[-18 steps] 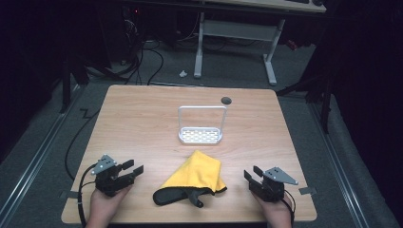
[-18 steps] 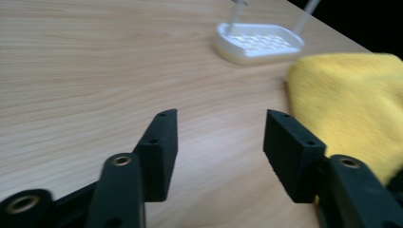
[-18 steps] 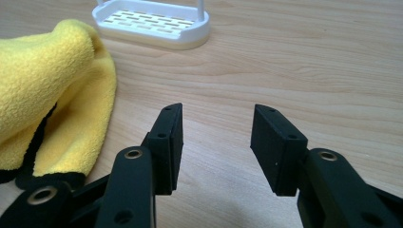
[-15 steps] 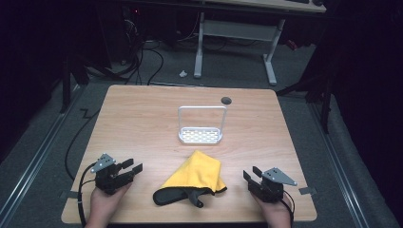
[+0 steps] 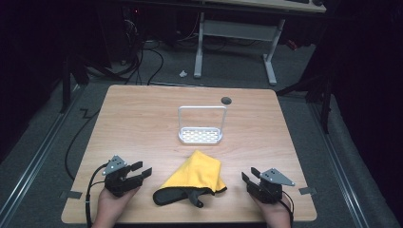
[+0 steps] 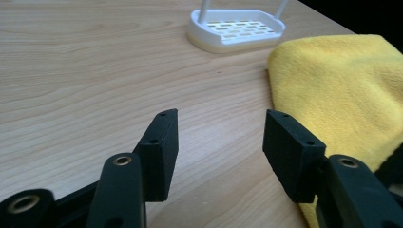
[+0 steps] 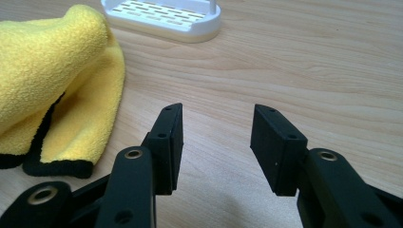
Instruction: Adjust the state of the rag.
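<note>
— While the high view is showing both hands resting at the bottom of the frame, where is the yellow cloth (image 5: 196,171) lying?

— It is lying crumpled at lower centre of the tabletop (image 5: 142,118), between the left gripper (image 5: 140,171) at lower left and the right gripper (image 5: 249,177) at lower right, apart from both. A white rack (image 5: 201,134) is standing above it, mid-frame.

— And the left gripper view?

— Its jaws are standing wide with bare wood between them; the cloth is filling the right side of the frame, just beside the right jaw, with the rack at the upper centre.

— The right gripper view?

— Those jaws are also gaping wide over bare wood, the cloth bunching at the upper left and its black hem showing at the lower left.

— So which step is this?

— I am judging it as the approach, nothing grasped yet. Next, each gripper is needing to slide inward to a cloth edge and close on it.
</note>
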`<state>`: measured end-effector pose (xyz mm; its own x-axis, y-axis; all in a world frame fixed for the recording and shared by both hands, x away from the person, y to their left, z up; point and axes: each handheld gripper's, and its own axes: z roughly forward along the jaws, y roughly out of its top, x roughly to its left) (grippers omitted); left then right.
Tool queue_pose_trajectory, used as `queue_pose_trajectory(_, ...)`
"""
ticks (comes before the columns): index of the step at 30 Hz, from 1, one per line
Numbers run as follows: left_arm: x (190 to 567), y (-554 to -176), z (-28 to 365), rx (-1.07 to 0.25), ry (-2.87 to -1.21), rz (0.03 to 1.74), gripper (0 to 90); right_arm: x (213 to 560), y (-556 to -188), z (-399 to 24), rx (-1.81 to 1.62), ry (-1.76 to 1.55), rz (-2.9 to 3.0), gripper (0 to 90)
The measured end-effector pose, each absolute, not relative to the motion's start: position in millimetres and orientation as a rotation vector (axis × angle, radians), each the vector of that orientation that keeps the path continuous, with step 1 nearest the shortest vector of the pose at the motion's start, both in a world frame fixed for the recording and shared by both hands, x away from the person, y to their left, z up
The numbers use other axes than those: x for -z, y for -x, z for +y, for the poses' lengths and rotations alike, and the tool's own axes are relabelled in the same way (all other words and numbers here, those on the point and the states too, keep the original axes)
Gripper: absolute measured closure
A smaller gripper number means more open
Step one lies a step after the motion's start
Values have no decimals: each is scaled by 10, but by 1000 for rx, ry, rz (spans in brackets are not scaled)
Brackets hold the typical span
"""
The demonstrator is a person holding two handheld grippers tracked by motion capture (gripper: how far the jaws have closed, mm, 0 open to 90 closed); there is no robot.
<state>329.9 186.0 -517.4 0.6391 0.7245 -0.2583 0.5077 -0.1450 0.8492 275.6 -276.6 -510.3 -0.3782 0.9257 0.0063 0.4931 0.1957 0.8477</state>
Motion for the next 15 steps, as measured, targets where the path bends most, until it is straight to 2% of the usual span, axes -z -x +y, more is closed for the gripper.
queue_pose_trajectory(15, 4866, -2968, 1420, -221, -1827, 794, 449, 5086, -2725, -2611, -1094, -1255, 2002, 552)
